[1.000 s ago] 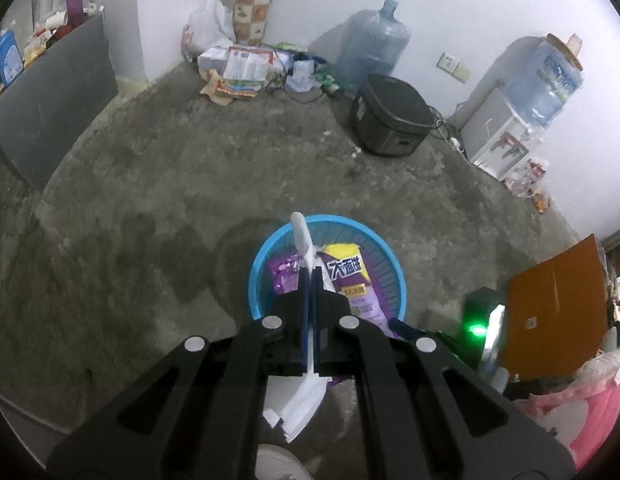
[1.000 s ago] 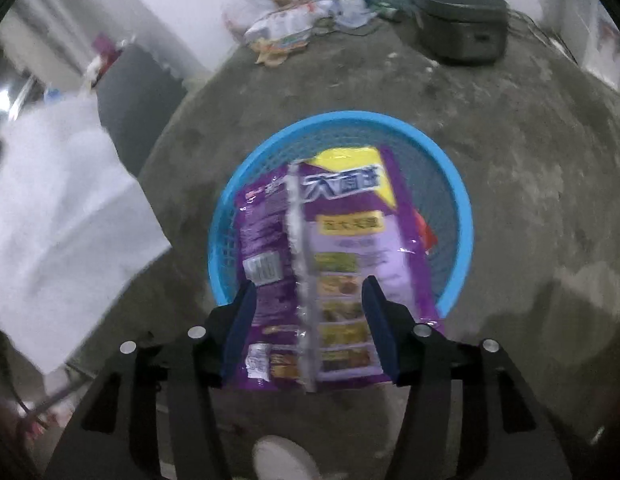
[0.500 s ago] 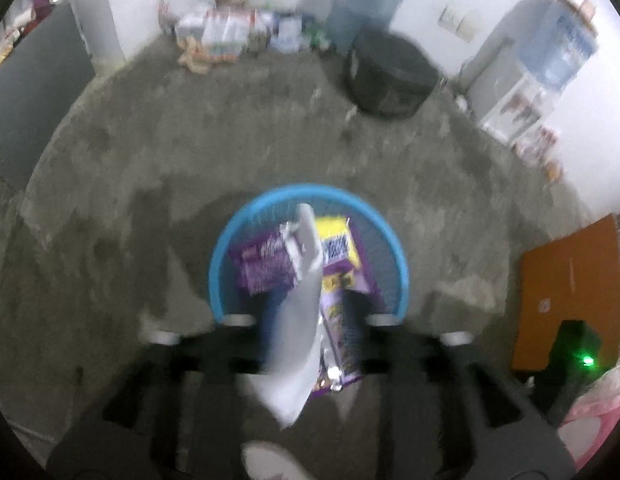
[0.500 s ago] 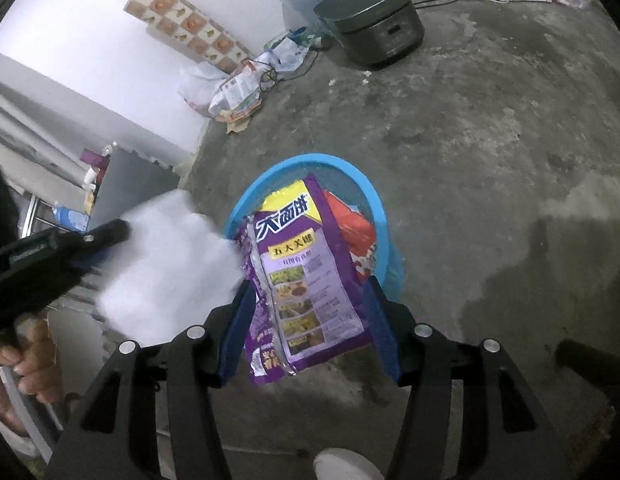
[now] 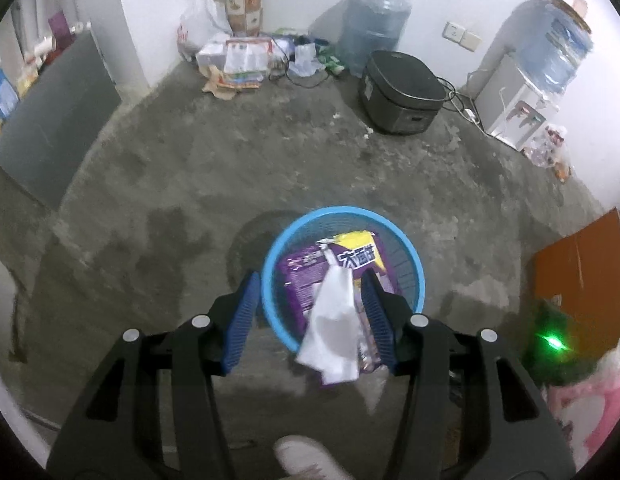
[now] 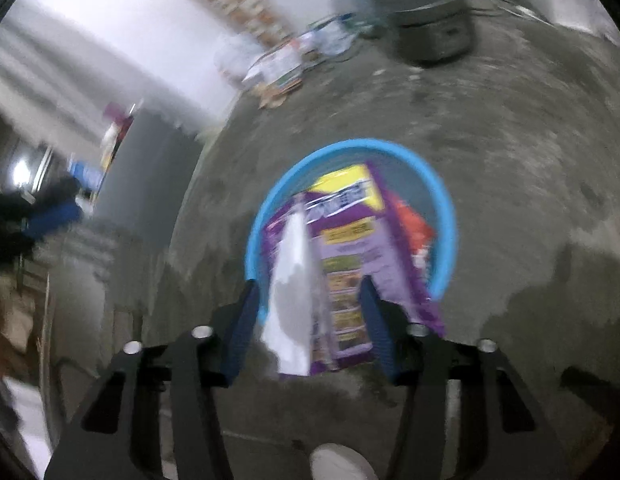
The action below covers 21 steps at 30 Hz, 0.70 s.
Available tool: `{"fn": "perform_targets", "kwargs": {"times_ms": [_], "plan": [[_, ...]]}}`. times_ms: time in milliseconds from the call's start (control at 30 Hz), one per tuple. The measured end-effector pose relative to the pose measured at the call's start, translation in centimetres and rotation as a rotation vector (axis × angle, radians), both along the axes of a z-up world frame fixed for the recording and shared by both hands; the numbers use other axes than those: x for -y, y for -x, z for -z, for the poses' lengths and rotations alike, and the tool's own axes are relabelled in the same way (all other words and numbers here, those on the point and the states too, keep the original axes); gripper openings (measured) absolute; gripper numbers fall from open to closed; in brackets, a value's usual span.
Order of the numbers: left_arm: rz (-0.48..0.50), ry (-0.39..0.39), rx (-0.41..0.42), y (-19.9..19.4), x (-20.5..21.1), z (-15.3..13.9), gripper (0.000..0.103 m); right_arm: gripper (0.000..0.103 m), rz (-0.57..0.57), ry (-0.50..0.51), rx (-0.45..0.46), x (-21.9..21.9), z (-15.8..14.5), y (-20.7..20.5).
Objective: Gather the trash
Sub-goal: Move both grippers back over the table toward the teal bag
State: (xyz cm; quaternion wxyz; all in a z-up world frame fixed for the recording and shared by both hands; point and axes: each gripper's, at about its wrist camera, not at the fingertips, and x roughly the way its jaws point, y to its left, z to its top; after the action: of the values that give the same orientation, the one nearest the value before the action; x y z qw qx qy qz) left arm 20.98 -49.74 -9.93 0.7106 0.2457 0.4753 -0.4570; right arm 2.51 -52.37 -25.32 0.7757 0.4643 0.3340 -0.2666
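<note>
Low in the frame, the left gripper [image 5: 310, 320] is opening, pads clear of the white tissue [image 5: 332, 332] above the blue basket [image 5: 414, 256]. The right gripper [image 6: 310, 320] is closing around the purple snack bag [image 6: 350, 256], not visibly pinching; both pieces could tip outside the near rim.

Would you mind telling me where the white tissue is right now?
In both wrist views the white tissue hangs loose over the blue basket, against the purple snack bag, between open fingers.
</note>
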Motion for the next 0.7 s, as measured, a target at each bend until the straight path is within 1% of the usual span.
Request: {"fn": "perform_targets", "kwargs": {"times_ms": [67,100,133,200,267,367,400,433,467,500,600,700], "plan": [[0.010,0.004,0.008,-0.4,-1.4,-1.8,0.049,0.037,-0.087,0.019,-0.048,-0.6,0.3,-2.9],[0.014,0.008,0.013,-0.6,-2.5,-2.8,0.049,0.032,-0.135,0.018,-0.083,-0.8,0.9,-4.5],[0.016,0.010,0.020,-0.9,-4.0,-3.9,0.049,0.030,-0.173,0.006,-0.116,-0.8,1.8,-5.8],[0.011,0.013,0.025,-1.4,-6.7,-5.5,0.049,0.023,-0.227,-0.067,-0.201,-0.3,5.1,-8.4],[-0.014,0.019,0.024,-2.0,-10.6,-7.3,0.049,0.018,-0.243,-0.137,-0.326,0.6,8.9,-10.0],[-0.060,0.037,0.034,-2.7,-16.0,-9.2,0.049,0.018,-0.229,-0.237,-0.437,2.2,13.6,-11.1],[-0.082,0.046,0.044,-2.8,-18.0,-9.8,0.049,0.007,-0.222,-0.266,-0.453,2.6,14.7,-11.2],[-0.101,0.053,0.058,-2.9,-20.2,-10.4,0.049,0.004,-0.218,-0.295,-0.441,3.0,15.4,-11.4],[-0.133,0.058,0.075,-3.1,-22.4,-11.0,0.049,0.004,-0.212,-0.328,-0.424,3.5,16.0,-11.9],[-0.161,0.063,0.081,-3.2,-24.1,-11.4,0.049,0.004,-0.209,-0.339,-0.427,3.8,16.2,-12.3],[-0.240,0.076,0.088,-3.6,-28.5,-12.3,0.049,0.004,-0.231,-0.288,-0.494,4.2,16.6,-14.4],[-0.319,0.092,0.097,-3.9,-32.3,-12.8,0.049,0.003,-0.216,-0.292,-0.538,4.9,17.4,-15.6]]}}
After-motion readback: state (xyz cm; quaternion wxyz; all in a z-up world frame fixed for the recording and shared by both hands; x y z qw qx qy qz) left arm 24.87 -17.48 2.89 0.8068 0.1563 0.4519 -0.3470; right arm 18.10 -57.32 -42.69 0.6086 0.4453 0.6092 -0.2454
